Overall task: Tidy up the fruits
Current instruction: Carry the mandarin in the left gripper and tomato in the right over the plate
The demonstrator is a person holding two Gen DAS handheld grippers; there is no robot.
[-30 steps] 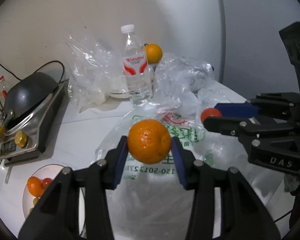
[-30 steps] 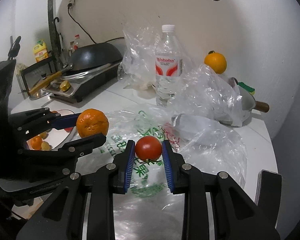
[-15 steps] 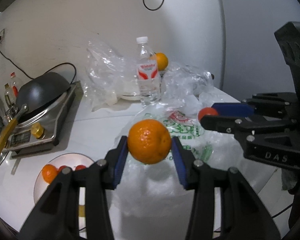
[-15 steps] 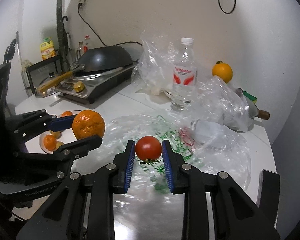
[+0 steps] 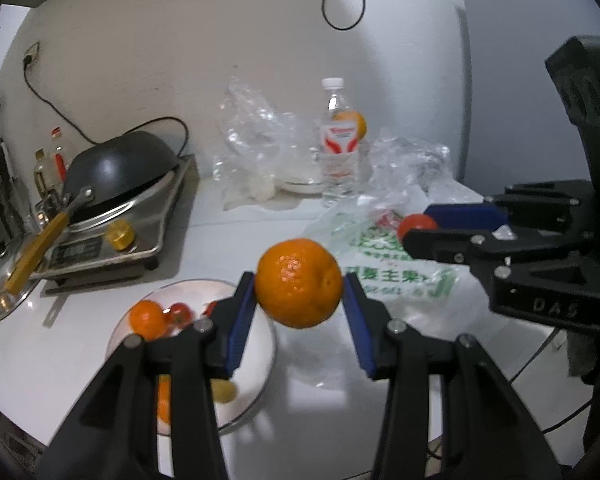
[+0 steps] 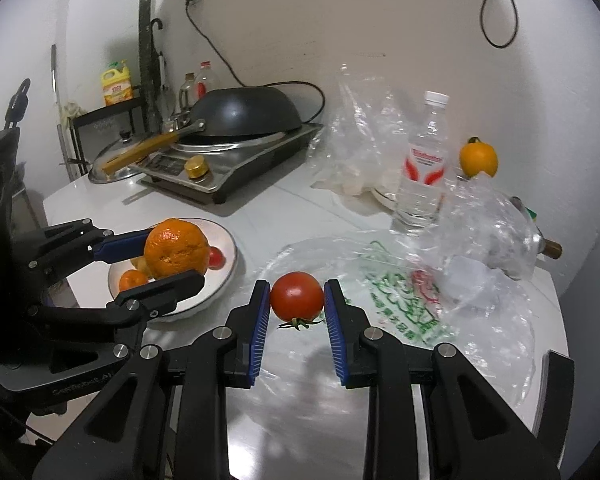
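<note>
The left hand-held gripper [image 5: 300,300] is clamped on an orange [image 5: 299,283] held above the counter [image 6: 260,216], just beside the white plate [image 6: 226,240] of small fruit. The right hand-held gripper [image 6: 297,300] grips a tomato [image 6: 297,297] over the plastic bag [image 6: 399,308]. This looks like the carrying step; next, each fruit must be lowered onto the plate and released.

Both tongs loaded and held up off the surface

The left tongs [image 5: 298,294] are clamped on an orange [image 5: 298,283], blue pads pressed to its flanks, nose tipped downward. The right tongs [image 6: 297,305] pinch a tomato [image 6: 297,297] between narrow-set pads, also angled down; from the left wrist view they sit at three o'clock, side by side.
</note>
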